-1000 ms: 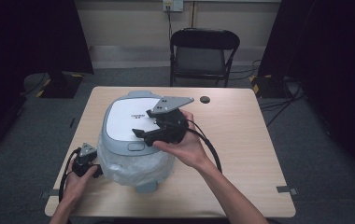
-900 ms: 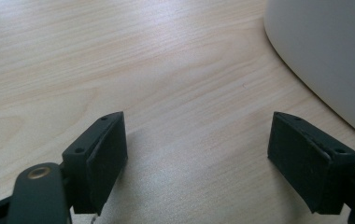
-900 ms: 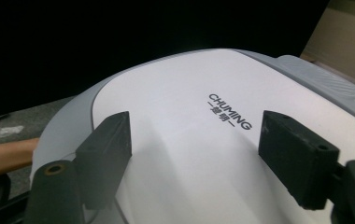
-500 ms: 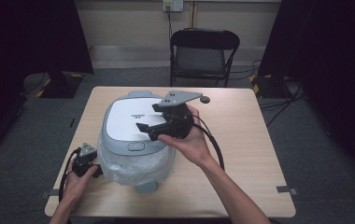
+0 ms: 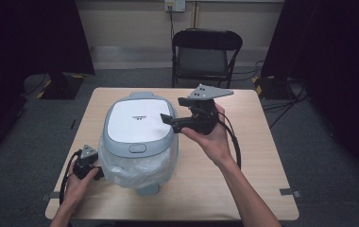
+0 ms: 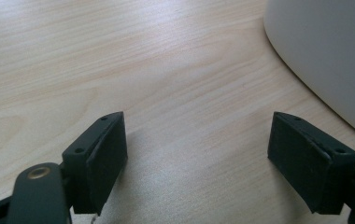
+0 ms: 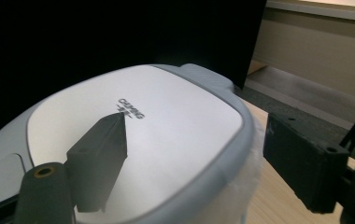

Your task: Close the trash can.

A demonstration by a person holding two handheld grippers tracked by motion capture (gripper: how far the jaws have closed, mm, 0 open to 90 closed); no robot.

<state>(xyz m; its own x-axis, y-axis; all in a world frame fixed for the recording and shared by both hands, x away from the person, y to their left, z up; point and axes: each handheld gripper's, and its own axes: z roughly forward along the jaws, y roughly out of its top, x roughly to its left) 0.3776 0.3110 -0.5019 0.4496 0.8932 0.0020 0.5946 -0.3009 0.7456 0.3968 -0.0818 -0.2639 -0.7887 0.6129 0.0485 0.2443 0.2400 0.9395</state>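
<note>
A white and grey rice cooker (image 5: 139, 137) sits on the wooden table (image 5: 243, 175), its lid (image 7: 133, 135) down and clear plastic wrap around its lower body. My right gripper (image 5: 173, 113) hangs open above the cooker's right edge, jaws pointing left over the lid with nothing between them. In the right gripper view one fingertip (image 7: 98, 161) hovers over the lid's white panel. My left gripper (image 5: 94, 165) rests low on the table at the cooker's front left, open and empty; its own view has the cooker's wall (image 6: 325, 51) close on the right.
A black folding chair (image 5: 205, 53) stands behind the table's far edge. Dark curtains hang on both sides. A lid button (image 5: 137, 148) sits at the cooker's front. Bare tabletop lies to the right of the cooker.
My right gripper has lifted and drawn back to the right, from over the lid toward the cooker's right edge. The left gripper has stayed put.
</note>
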